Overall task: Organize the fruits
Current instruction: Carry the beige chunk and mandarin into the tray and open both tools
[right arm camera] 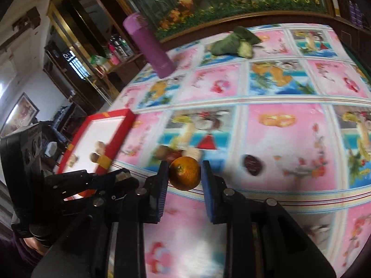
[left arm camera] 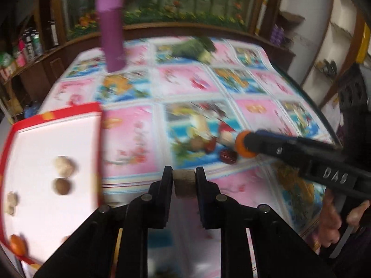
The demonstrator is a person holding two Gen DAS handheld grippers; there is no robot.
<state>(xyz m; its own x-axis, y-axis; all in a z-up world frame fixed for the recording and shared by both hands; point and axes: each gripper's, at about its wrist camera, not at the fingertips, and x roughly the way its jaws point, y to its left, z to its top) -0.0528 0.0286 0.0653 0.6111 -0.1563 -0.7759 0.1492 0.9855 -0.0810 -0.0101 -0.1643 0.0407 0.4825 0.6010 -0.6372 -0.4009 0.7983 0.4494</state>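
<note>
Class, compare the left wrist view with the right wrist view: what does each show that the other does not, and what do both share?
Only the left wrist view shows the small orange fruit in the near corner of the white tray, and the right tool's side with its raised lettering.

Only the right wrist view shows the framed picture on the wall at far left.

Both show the purple bottle, the green bundle, the dark red fruit on the patterned cloth, the left tool shut on a pale brown piece, and the right tool shut on an orange.

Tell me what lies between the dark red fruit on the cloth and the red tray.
In the right wrist view, between the dark red fruit and the red tray are a small cluster of fruits and the right claw holding an orange.
</note>
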